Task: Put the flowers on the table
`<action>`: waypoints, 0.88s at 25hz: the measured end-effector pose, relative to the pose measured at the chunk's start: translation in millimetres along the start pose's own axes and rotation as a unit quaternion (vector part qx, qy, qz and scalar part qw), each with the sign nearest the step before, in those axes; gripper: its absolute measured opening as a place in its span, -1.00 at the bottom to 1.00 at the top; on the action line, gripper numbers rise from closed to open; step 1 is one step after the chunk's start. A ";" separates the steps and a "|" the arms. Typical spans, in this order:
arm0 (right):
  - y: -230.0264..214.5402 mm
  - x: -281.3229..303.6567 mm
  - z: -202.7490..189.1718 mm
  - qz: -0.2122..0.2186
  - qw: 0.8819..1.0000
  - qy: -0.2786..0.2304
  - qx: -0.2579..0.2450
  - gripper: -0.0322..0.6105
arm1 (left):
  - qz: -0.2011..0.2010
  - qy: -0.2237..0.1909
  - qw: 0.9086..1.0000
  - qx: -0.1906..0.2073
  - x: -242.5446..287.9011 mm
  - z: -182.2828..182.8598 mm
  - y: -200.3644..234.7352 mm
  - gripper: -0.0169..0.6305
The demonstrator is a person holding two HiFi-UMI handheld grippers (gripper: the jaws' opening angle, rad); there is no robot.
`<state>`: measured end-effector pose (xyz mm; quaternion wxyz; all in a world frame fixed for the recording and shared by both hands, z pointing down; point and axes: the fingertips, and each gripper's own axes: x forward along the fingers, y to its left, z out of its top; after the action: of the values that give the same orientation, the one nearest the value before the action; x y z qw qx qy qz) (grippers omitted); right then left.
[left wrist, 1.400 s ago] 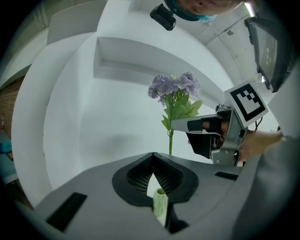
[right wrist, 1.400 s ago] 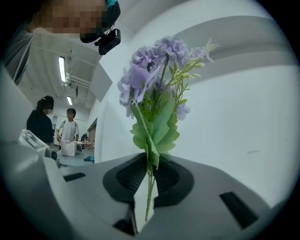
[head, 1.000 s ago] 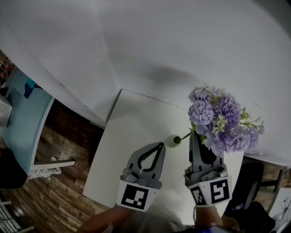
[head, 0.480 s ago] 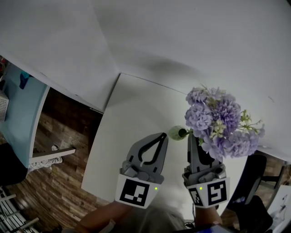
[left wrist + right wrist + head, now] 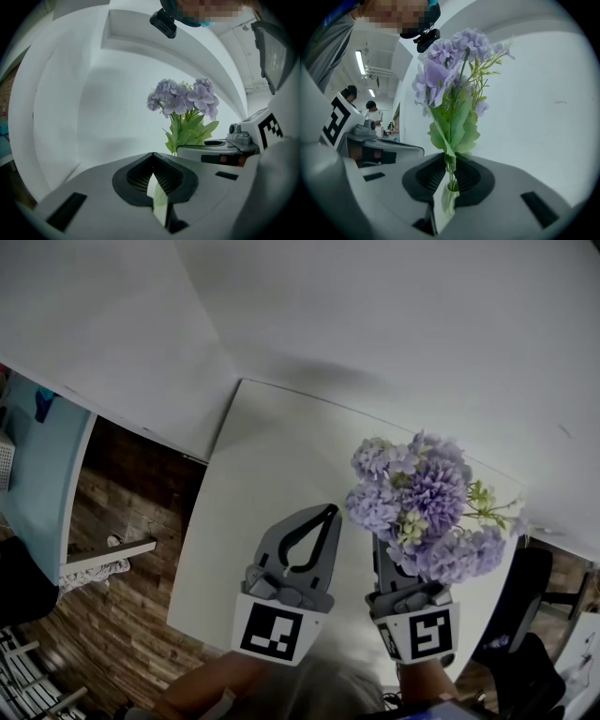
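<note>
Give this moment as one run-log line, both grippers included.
left gripper: shut, empty | right gripper: jaws opening, vase of purple flowers between them | table: white, below

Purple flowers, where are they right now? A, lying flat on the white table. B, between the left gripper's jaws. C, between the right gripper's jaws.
C: in the right gripper view the flowers stand in a small green vase between the opening jaws of the right gripper.

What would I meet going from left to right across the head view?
wooden floor → left gripper → flowers
</note>
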<state>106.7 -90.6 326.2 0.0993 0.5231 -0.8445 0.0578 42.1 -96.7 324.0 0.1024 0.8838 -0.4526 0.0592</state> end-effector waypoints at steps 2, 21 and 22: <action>-5.8 -0.4 -4.4 0.001 1.000 0.004 -0.003 -0.72 | 0.002 0.003 1.000 -0.004 5.9 -0.3 -3.9 -0.92; 35.0 2.3 -61.7 -0.004 1.000 0.004 -0.016 -0.44 | -0.007 0.002 1.000 -0.004 -23.5 -45.8 9.7 -0.92; 34.2 -3.7 -62.4 -0.005 1.000 0.005 -0.016 -0.44 | -0.007 0.002 1.000 -0.003 -26.1 -45.1 4.2 -0.92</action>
<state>84.4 -59.6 386.3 0.1120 0.5253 -0.8422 0.0466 22.9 -67.9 363.2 0.1059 0.8868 -0.4461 0.0587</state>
